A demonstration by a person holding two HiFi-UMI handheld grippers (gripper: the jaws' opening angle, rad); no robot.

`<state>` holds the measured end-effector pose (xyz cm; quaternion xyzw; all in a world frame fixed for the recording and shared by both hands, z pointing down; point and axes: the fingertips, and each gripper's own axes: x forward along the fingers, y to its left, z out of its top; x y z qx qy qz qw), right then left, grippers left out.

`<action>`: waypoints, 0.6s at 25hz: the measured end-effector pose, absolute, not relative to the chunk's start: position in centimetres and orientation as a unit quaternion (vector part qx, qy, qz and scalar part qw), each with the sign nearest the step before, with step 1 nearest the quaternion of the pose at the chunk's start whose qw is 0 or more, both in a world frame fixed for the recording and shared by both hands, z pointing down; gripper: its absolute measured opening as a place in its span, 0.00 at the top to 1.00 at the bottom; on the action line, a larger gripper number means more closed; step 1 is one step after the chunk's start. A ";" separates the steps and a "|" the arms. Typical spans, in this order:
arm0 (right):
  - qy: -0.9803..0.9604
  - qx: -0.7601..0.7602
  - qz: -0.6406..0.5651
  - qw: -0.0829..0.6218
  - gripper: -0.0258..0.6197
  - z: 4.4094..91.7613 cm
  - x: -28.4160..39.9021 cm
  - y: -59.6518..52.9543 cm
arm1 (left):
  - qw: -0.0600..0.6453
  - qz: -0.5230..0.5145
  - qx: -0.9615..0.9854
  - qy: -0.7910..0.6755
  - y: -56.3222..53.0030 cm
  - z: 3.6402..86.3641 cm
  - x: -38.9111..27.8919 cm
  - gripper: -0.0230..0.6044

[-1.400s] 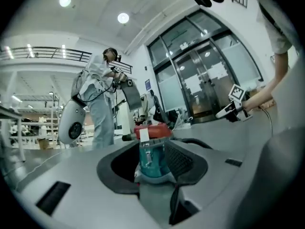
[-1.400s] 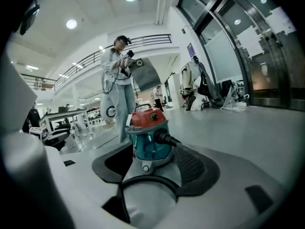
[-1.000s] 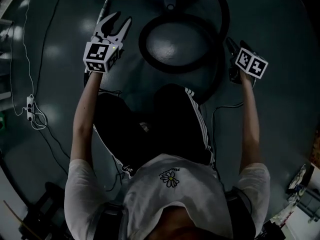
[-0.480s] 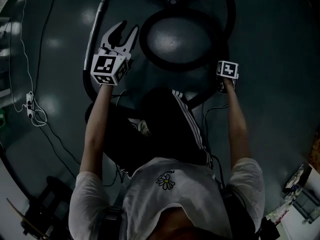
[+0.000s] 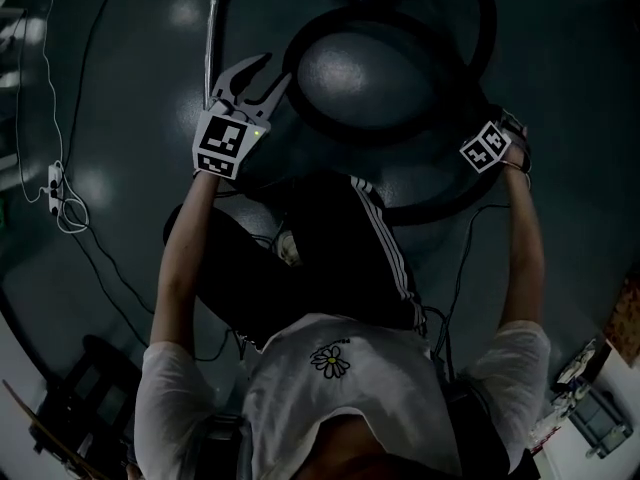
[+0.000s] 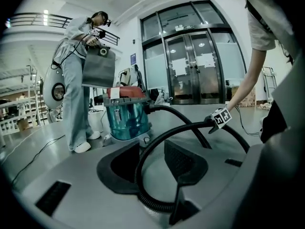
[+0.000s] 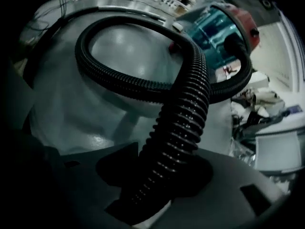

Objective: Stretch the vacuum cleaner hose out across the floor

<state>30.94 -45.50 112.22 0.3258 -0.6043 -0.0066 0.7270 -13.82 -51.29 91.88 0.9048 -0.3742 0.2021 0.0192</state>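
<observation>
Far left, on the glossy dark grey floor (image 5: 120, 98): a small white power strip (image 5: 55, 183) with thin cable trailing off, well apart from the work. Next along, a slim silvery metal wand tube (image 5: 213, 18), lying straight and pointing away. Just right of that, the left hand-held gripper (image 5: 277, 67), held low, jaws spread wide and pressing on nothing, aimed at the near left edge of the coil. In the centre, the black ribbed flexible vacuum hose (image 5: 385, 140), wound in a round loop on the floor, not yet stretched out, one end running back to the teal translucent canister vacuum cleaner with a red lid (image 6: 126, 116), another stretch curving round towards the right. At right, the right hand-held gripper (image 7: 167, 173), tilted steeply down, jaws just drawn inward and now clamped across the hose, ribs filling the gap between the pads. By the look of it light, soft and springy, so likely to curl back once let go. Ribs probably good for purchase, little risk of slipping, some risk of flattening under a hard squeeze. Best taken square across the ribs as at right, with a second hold further along the loop, near the wand end, for pulling the two apart.
</observation>
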 end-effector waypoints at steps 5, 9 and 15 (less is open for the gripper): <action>-0.628 0.277 -0.178 0.705 0.60 106.6 24.9 -52.8 | 0.031 0.191 0.904 -0.381 -51.7 92.1 -14.1 0.69; -0.627 0.178 -0.329 0.684 0.60 103.2 15.1 -58.3 | 0.008 0.176 0.906 -0.385 -52.5 90.2 -12.4 0.70; -0.544 0.077 -0.466 0.694 0.60 94.2 12.2 -66.4 | -0.033 0.144 0.906 -0.397 -52.6 85.8 -12.4 0.70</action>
